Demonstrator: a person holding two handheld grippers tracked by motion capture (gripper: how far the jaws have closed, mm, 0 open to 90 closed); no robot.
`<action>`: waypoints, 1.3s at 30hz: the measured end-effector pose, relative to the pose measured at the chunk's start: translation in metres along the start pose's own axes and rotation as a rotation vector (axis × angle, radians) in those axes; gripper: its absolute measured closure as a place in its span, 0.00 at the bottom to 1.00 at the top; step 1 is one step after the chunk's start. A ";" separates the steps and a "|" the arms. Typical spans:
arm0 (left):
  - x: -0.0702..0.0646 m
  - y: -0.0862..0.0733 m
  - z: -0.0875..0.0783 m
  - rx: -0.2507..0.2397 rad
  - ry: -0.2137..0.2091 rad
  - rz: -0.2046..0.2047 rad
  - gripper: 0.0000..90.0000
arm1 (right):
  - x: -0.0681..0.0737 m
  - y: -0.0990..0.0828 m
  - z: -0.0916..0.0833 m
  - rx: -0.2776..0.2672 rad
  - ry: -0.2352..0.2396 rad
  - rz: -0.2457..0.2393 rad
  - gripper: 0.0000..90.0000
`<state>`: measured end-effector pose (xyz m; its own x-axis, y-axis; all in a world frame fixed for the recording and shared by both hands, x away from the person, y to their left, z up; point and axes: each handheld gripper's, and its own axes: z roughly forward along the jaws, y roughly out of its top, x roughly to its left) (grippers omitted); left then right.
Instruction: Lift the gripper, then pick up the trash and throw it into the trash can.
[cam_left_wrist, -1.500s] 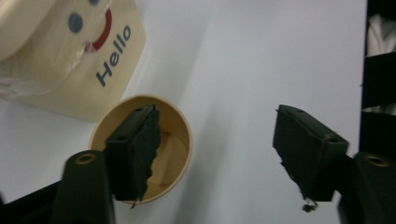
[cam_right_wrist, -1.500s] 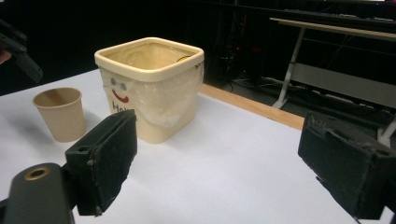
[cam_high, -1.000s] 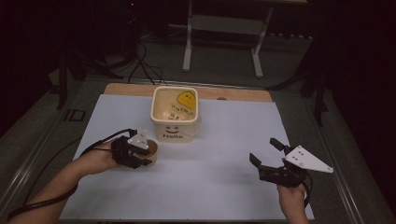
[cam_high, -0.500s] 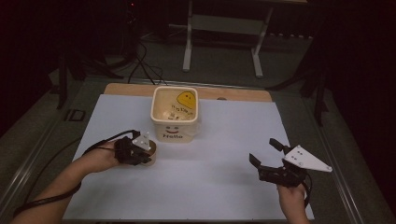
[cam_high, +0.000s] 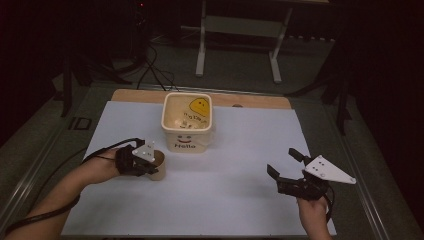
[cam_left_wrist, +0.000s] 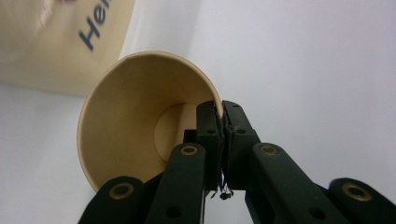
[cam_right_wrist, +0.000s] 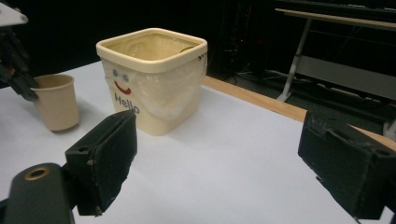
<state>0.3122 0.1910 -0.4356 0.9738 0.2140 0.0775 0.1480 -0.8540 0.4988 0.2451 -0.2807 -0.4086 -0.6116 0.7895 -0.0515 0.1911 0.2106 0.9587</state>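
Note:
A tan paper cup (cam_high: 159, 169) stands upright on the white table sheet (cam_high: 230, 150), left of centre. My left gripper (cam_high: 150, 164) is shut on its rim; in the left gripper view the two jaws pinch the cup wall (cam_left_wrist: 140, 121) at its right edge, one inside and one outside. Just behind the cup stands a cream bucket (cam_high: 187, 123) with a smiley and "Hello" printed on it. My right gripper (cam_high: 281, 161) hovers at the front right, open and with nothing in it, facing the bucket (cam_right_wrist: 154, 79) and the cup (cam_right_wrist: 56, 102).
A wooden table edge (cam_high: 255, 101) runs behind the bucket. Beyond it are a metal stand (cam_high: 240, 30) and cables on a dark floor. A thin plastic liner hangs over the bucket's side (cam_right_wrist: 182, 93). Bare white sheet lies between the two grippers.
The left gripper has shifted slightly while staying on the cup. The right gripper has hardly moved.

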 end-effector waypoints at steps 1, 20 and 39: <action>-0.001 0.002 -0.004 -0.003 -0.007 0.015 0.98 | 0.000 0.000 0.000 -0.001 -0.001 0.001 0.13; -0.011 0.045 -0.066 -0.050 -0.053 0.107 0.98 | -0.001 0.002 -0.002 -0.011 0.005 0.005 0.13; -0.002 0.088 -0.092 -0.040 -0.064 0.170 0.98 | -0.001 0.002 -0.003 -0.011 0.007 0.003 0.13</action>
<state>0.3074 0.1586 -0.3122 0.9934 0.0368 0.1091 -0.0251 -0.8554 0.5174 0.2439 -0.2827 -0.4057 -0.6162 0.7862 -0.0467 0.1845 0.2018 0.9619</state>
